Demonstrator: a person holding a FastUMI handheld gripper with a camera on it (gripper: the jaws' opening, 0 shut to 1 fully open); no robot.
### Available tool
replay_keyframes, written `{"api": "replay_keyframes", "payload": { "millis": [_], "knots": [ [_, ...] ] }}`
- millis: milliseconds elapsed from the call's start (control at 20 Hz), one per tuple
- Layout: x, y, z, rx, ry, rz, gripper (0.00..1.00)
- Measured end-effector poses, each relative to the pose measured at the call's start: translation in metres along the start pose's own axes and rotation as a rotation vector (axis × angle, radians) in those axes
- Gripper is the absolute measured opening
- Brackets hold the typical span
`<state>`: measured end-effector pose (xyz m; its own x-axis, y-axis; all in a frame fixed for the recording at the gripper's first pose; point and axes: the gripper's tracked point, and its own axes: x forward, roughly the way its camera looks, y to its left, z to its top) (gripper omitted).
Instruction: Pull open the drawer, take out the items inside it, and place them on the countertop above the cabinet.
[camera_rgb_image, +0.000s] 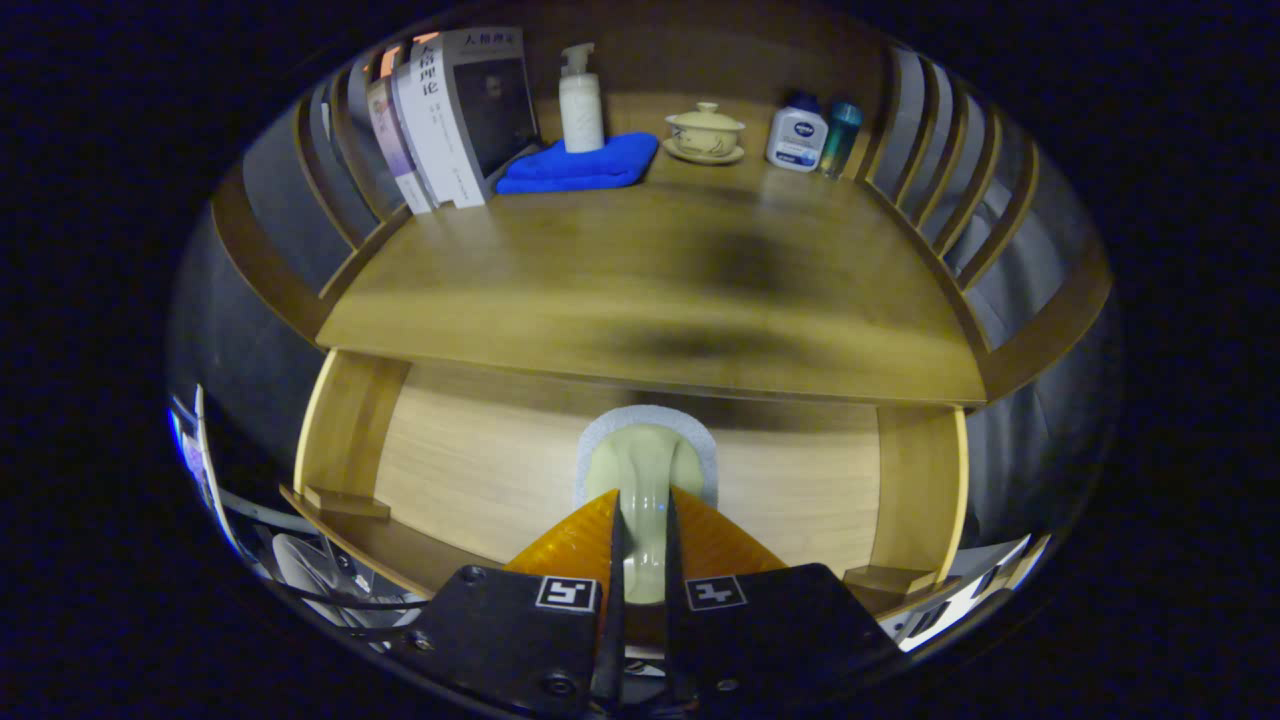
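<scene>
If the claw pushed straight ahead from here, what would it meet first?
The claw is shut on a pale cream brush with a white sponge-edged head over the open wooden drawer. Straight ahead, that head would probably meet the countertop's front edge first; depth is unclear.

The worktop is smooth, satin-finished wood with a soft sheen, and the open drawer below shows paler matt wood. Between the fingers sits a glossy plastic brush handle backed by a white spongy pad. At eleven o'clock on the worktop, a plush blue cloth carries a smooth plastic pump bottle; paper-covered books stand beside it, and at twelve o'clock a glazed ceramic lidded cup.
</scene>
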<state>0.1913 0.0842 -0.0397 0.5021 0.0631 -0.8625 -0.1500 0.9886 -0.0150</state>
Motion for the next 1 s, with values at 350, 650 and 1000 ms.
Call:
{"api": "replay_keyframes", "payload": {
  "millis": [350,650,1000],
  "knots": [
    [-0.042,-0.011,0.035,0.022,-0.056,0.016,0.19],
    [-0.040,-0.009,0.104,0.095,-0.101,0.027,0.19],
    [0.004,-0.003,0.153,0.115,-0.048,-0.003,0.19]
  ]
}}
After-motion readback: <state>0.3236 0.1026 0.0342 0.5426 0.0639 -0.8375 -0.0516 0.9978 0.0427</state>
